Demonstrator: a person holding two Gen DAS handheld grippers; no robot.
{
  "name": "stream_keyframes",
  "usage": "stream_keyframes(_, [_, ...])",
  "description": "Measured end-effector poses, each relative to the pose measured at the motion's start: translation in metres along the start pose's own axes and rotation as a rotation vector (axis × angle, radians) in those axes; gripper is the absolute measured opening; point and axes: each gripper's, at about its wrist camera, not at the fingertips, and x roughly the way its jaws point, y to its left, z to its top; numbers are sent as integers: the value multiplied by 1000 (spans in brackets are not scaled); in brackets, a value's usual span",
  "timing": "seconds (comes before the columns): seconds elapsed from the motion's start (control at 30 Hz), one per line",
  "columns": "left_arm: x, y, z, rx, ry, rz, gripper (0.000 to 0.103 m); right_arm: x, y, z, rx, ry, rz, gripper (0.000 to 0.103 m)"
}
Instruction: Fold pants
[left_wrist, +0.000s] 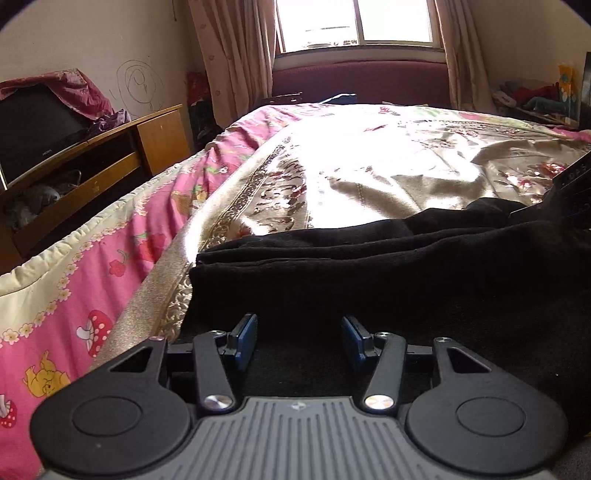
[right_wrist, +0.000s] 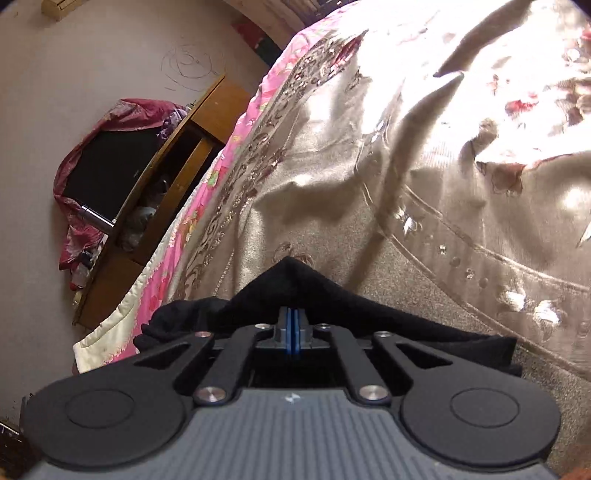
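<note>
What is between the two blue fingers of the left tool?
Nothing is pinched: the left tool stands open over the black pants, shown in the left wrist view.

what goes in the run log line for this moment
left gripper: open over pants | right gripper: shut on pants | bed

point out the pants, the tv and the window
pants (left_wrist: 369, 266), left wrist view, top of the folded black cloth
tv (left_wrist: 33, 125), left wrist view, dark screen
window (left_wrist: 354, 22), left wrist view, bright glass

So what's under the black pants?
The black pants lie on a shiny beige embroidered bedspread, visible around them. Whatever sits directly beneath the fabric is covered.
</note>
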Motion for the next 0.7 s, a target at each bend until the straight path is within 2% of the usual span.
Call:
stream_keyframes(0.1, [-15,12,-3,-26,-19,12,63,-47,12,-9,-16,-86,-24,12])
stream_keyframes(0.13, [-20,14,-4,-33,-27,2,63,-60,11,-16,2,-98,-27,16])
stream_keyframes(0.17, [-23,16,-6,-39,-27,-6,63,-73,9,-24,16,-103,-48,21])
stream_keyframes(0.23, [-27,18,-11,-48,-27,-13,63,-91,6,-45,29,-107,-107,47])
stream_keyframes(0.27, [-28,19,-13,-52,-31,-18,63,-96,3,-54,40,-108,-130,49])
stream_keyframes(0.33, [-34,17,-13,-67,-52,-48,63,-100,-9,-73,106,-87,-167,50])
stream_keyframes(0.43, [-39,0,-7,-41,-85,-144,63,-102,-17,-88,167,-128,-152,50])
stream_keyframes(0.57, [-34,-24,-2,11,-77,-194,63,-101,-22,-85,175,-120,-130,52])
stream_keyframes(0.63, [-37,-31,2,-5,-65,-269,63,-104,-26,-79,168,-125,-162,52])
stream_keyframes(0.7, [-45,-47,7,15,-57,-320,63,-109,-32,-76,191,-143,-140,52])
